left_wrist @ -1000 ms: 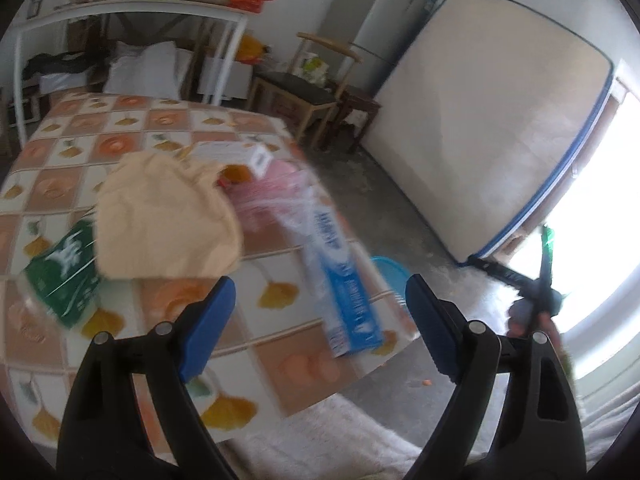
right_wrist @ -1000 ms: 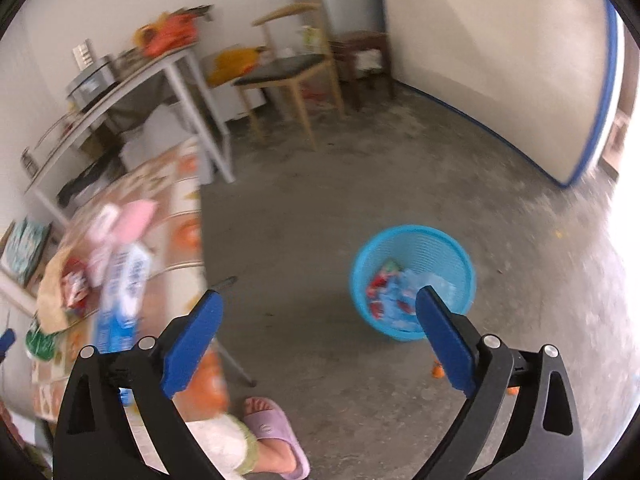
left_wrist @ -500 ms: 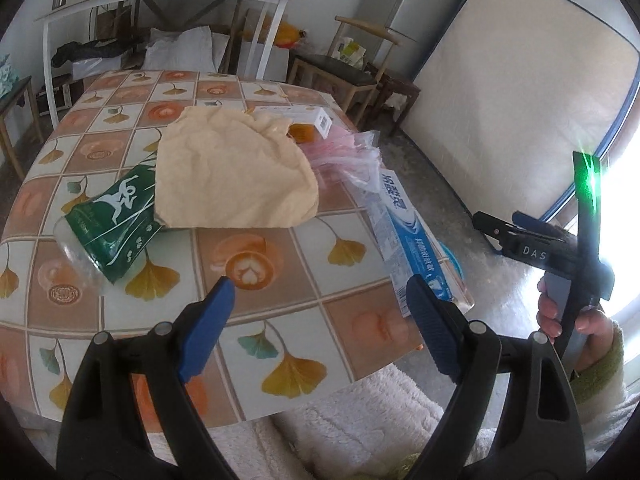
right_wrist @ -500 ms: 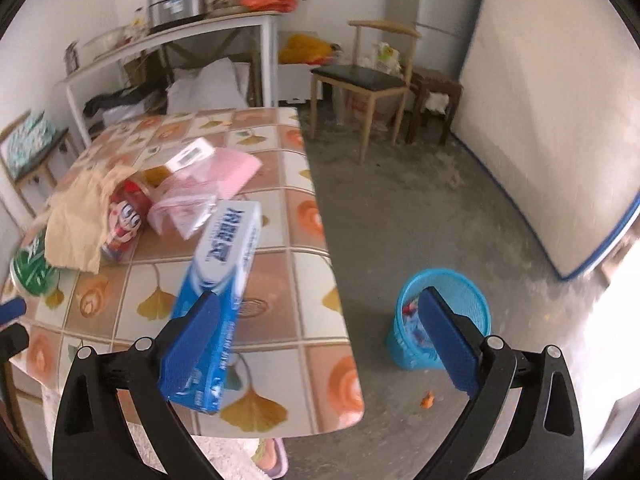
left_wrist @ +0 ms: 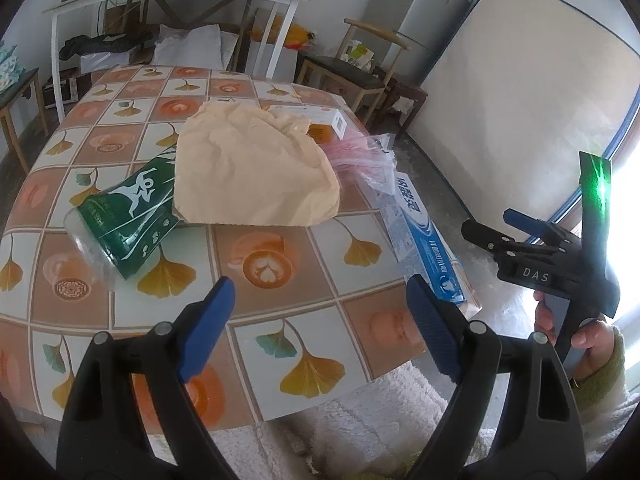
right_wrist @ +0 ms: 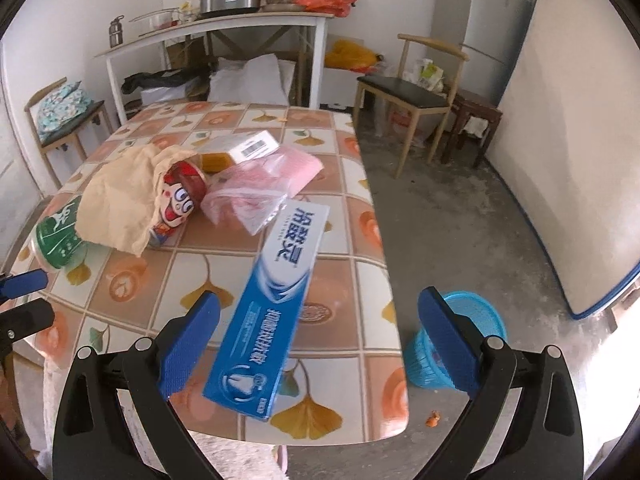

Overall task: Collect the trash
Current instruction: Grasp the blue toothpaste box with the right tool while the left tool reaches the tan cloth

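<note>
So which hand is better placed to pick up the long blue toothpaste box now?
Probably the right. The right gripper is open with the long blue toothpaste box directly ahead between its fingers. The left gripper, also open, faces bare tabletop, with the box off to its right.

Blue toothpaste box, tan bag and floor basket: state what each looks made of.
Blue toothpaste box: glossy printed cardboard, by its flat faces and sharp edges. Tan bag: matte creased paper, possibly thin cloth. Blue basket: moulded plastic, by its open lattice wall.

bg: chair [right_wrist: 412,96] | fridge [right_wrist: 496,20] | mattress [right_wrist: 580,140] | side table [right_wrist: 224,28]
</note>
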